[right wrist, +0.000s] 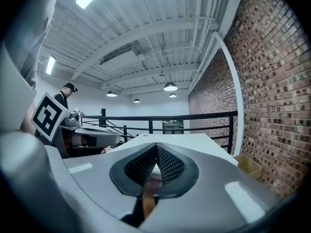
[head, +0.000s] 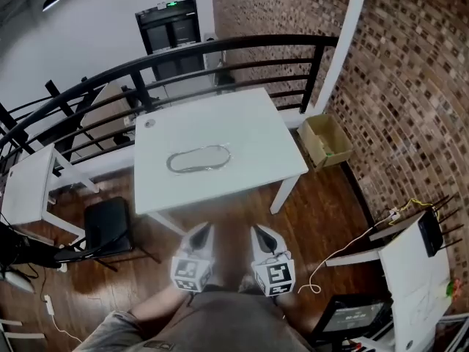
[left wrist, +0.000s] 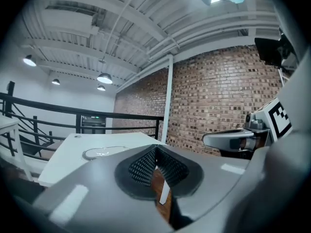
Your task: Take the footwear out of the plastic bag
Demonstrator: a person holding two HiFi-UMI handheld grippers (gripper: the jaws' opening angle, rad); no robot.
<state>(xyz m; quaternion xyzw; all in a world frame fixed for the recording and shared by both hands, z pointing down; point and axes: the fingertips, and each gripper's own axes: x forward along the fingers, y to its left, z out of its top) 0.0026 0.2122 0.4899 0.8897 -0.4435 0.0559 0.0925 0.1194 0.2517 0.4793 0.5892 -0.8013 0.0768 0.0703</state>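
Note:
A clear plastic bag point(head: 198, 158) holding a pale, flat piece of footwear lies in the middle of the white table point(head: 242, 123). Both grippers hover over the wooden floor, short of the table's near edge and apart from the bag. My left gripper point(head: 201, 231) is shut with nothing between its jaws, and my right gripper point(head: 261, 232) beside it is shut and empty too. In the left gripper view the closed left gripper point(left wrist: 155, 150) points toward the bag point(left wrist: 104, 152). In the right gripper view the shut right gripper point(right wrist: 156, 147) faces the table point(right wrist: 194, 141).
An open cardboard box point(head: 326, 139) sits on the floor right of the table by the brick wall. A black railing point(head: 220, 50) runs behind the table. A black chair point(head: 108, 224) and a small white table point(head: 26, 185) stand to the left. Cables point(head: 344, 251) trail at right.

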